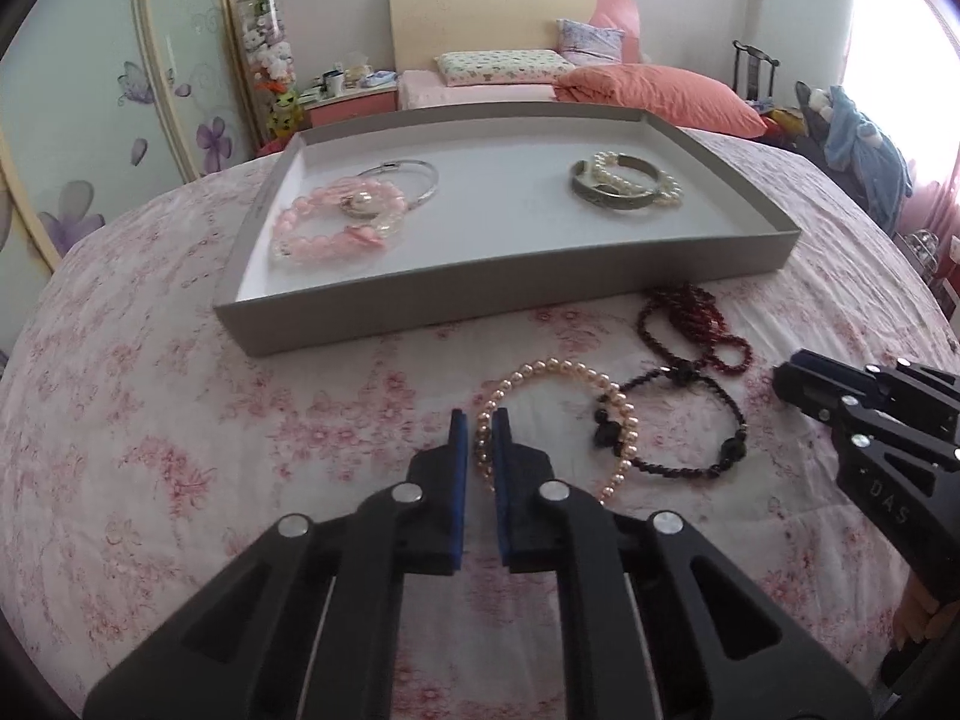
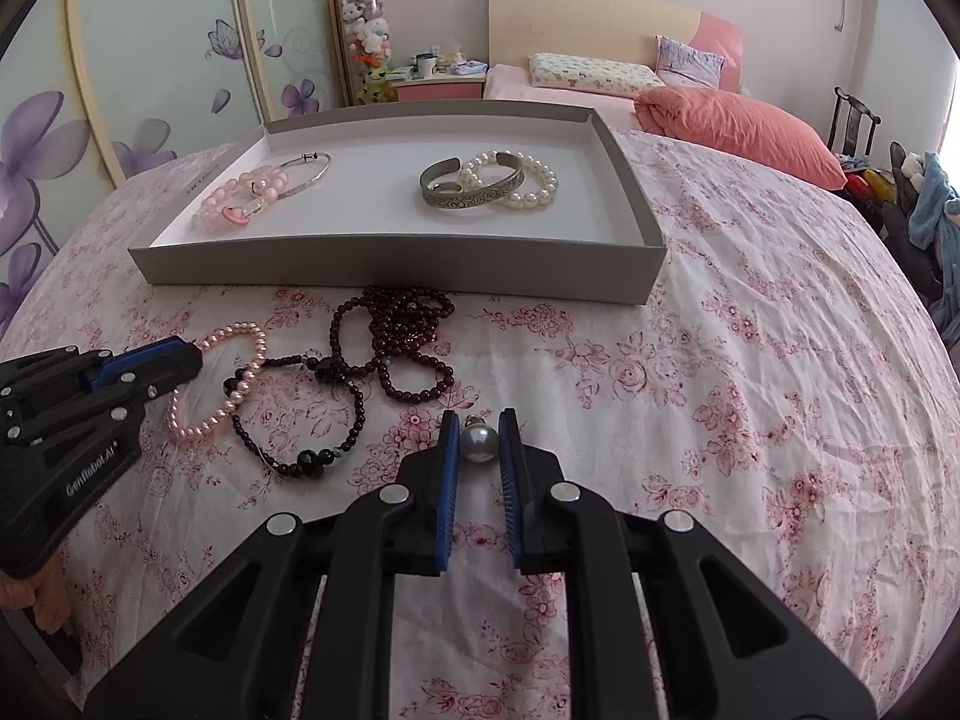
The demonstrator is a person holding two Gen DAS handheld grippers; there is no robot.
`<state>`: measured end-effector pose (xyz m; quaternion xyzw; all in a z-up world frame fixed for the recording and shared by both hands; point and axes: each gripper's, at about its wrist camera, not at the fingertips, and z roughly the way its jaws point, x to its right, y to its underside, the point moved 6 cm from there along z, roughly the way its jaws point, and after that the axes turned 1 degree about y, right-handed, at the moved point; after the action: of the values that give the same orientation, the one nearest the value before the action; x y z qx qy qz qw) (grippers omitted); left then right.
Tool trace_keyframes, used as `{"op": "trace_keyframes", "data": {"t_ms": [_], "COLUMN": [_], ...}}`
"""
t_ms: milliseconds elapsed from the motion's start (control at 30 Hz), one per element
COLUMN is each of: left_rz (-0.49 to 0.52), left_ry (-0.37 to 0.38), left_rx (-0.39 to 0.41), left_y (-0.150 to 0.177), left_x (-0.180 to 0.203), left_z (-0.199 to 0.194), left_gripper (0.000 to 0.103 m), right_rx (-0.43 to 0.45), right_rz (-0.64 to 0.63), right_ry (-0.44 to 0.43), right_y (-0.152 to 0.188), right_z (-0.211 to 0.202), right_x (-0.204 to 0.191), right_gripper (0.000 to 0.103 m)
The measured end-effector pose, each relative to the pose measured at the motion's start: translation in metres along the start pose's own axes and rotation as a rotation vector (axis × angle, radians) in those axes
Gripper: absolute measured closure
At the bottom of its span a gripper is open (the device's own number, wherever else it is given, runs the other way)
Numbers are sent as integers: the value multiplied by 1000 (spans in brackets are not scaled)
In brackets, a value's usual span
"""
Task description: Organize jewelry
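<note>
The left tongs [image 1: 479, 429] are clamped on the near-left arc of a pink pearl bracelet [image 1: 561, 420], which is laid flat on the flowered bedspread [image 2: 750, 360] in front of a shallow grey tray [image 2: 396, 267]. The right tongs [image 2: 479, 433] are closed on a single grey pearl bead [image 2: 478, 443], which is pinched between the blue pads just above the bedspread. Between the two tongs a dark beaded bracelet [image 2: 306, 414] is spread out, one side overlapped by the pink pearls, and a heap of dark red beads [image 2: 396, 336] is piled just beside the tray's front wall. Inside the tray, two groups are kept well apart: on the left, pink bead bracelets [image 2: 240, 195] are stacked against a thin silver bangle [image 2: 312, 171]; on the right, an engraved silver cuff [image 2: 471, 186] is leaned over a white pearl bracelet [image 2: 531, 183]. A hand [image 2: 42, 591] is partly seen beneath the left handle.
</note>
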<state>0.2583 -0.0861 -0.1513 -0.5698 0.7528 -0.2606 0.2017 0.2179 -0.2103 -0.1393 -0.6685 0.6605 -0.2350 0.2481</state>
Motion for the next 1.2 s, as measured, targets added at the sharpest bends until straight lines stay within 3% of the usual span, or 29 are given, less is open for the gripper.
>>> {"op": "trace_keyframes", "data": {"t_ms": [233, 367, 433, 500, 567, 667, 1033, 1200], "left_rz": [-51, -54, -44, -49, -59, -79, -84, -126], "left_ry": [-38, -15, -21, -16, -22, -24, -25, 13], "left_rx": [-5, -2, 0, 1, 1, 1, 2, 24], "left_y": [3, 5, 5, 6, 5, 6, 6, 7], "left_x": [-34, -33, -31, -31, -33, -36, -38, -45], "left_z": [-3, -5, -5, -5, -4, -5, -6, -16], "left_gripper": [92, 78, 78, 79, 89, 95, 97, 97], "right_rx": [-1, -1, -2, -2, -2, -2, 0, 30], "right_rz": [-16, -8, -6, -4, -4, -2, 12, 46], "right_ry": [-18, -20, -20, -22, -22, -23, -25, -28], "right_y": [-2, -1, -1, -1, -1, -1, -1, -3], "right_z": [1, -1, 0, -1, -1, -1, -2, -9], "right_x": [-8, -7, -8, -8, -8, -7, -4, 0], "right_gripper": [89, 88, 88, 88, 89, 89, 89, 89]}}
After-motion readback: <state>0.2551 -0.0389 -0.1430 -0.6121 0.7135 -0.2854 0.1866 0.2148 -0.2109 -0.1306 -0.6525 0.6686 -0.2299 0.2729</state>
